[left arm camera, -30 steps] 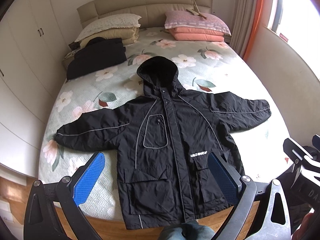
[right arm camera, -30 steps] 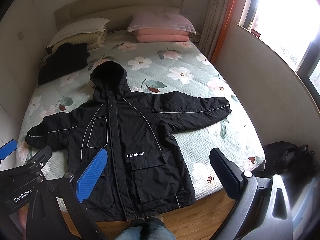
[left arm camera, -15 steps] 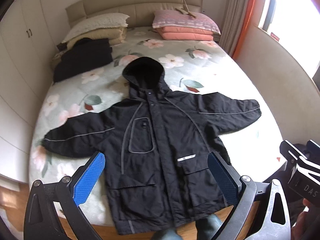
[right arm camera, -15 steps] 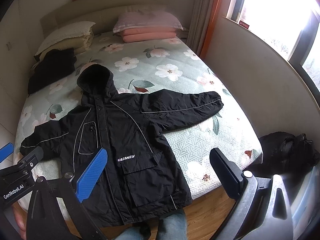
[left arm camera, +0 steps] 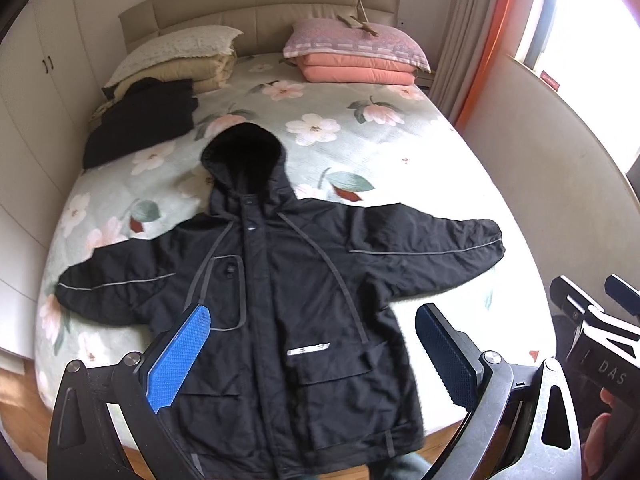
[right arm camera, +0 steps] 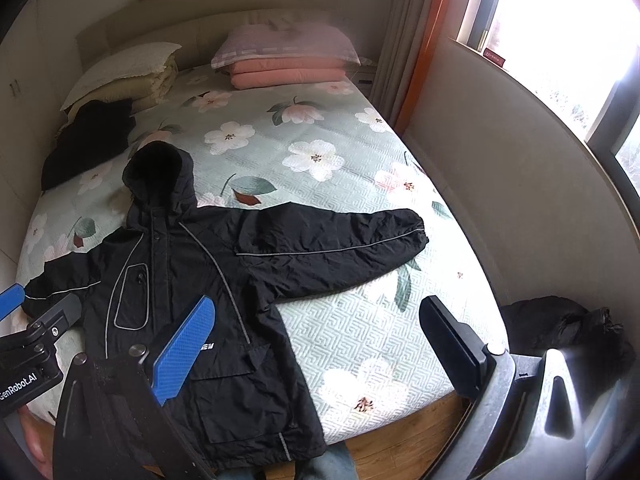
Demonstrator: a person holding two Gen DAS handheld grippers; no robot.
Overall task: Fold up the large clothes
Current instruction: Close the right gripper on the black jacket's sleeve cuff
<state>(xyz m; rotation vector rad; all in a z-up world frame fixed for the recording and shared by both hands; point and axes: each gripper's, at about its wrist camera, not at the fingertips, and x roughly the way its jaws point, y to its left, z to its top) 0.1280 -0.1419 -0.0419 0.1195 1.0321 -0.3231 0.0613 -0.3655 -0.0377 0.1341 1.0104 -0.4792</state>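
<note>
Black jacket [left arm camera: 296, 304] spread flat, frame centre, beyond left gripper [left arm camera: 312, 356] and right gripper [right arm camera: 316, 344]; both jaws wide, holding nothing. Folded dark garment [left arm camera: 140, 120] upper left, by pillows [left arm camera: 352, 48].

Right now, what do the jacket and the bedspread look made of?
Jacket: looks like a matte woven synthetic shell, maybe nylon, finely crinkled, with thin pale, possibly reflective, piping.
Bedspread: seems a quilted fabric, pale green floral print, with a stitched geometric relief. Fibre unclear.
</note>
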